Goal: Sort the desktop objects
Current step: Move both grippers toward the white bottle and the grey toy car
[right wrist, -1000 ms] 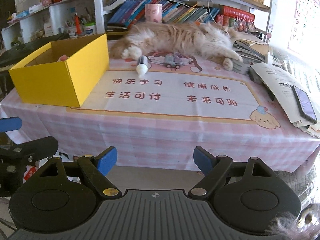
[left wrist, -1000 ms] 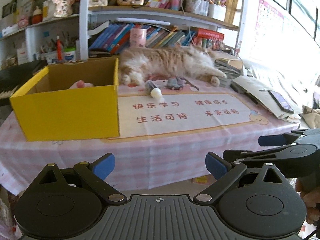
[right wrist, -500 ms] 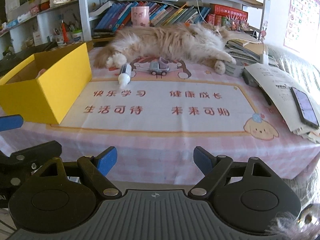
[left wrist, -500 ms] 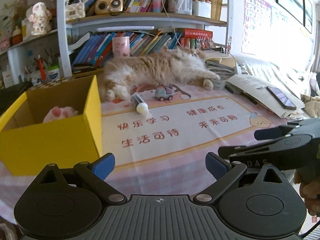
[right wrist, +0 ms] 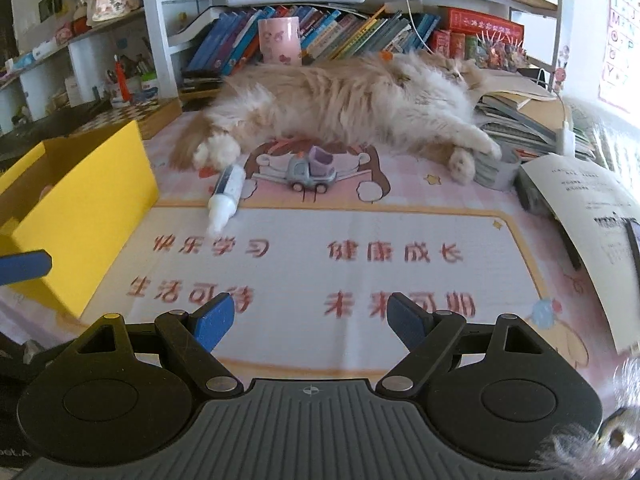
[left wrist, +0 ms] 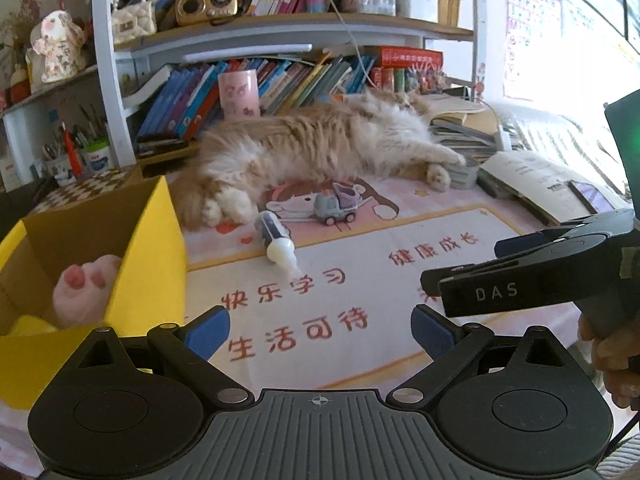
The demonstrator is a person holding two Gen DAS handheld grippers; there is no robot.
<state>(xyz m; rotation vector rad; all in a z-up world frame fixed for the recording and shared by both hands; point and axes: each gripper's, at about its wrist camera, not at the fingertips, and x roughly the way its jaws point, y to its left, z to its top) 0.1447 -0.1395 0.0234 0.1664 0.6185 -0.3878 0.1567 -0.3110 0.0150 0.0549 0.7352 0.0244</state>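
Note:
A small bottle with a white cap (left wrist: 277,239) (right wrist: 226,196) lies on the pink desk mat. A grey and purple toy truck (left wrist: 335,203) (right wrist: 313,171) stands just behind it. A yellow cardboard box (left wrist: 120,248) (right wrist: 76,208) sits at the left with a pink paw-shaped toy (left wrist: 82,295) inside. My left gripper (left wrist: 320,334) is open and empty above the mat's front, beside the box. My right gripper (right wrist: 310,320) is open and empty over the mat's front; its side shows in the left wrist view (left wrist: 532,272).
A fluffy orange and white cat (left wrist: 328,144) (right wrist: 352,100) lies along the back of the desk behind the toys. Open books and a phone (right wrist: 592,208) lie at the right. Bookshelves (left wrist: 280,76) stand behind.
Both grippers have moved forward from in front of the table edge to over the mat, closer to the bottle and truck. Both stay open.

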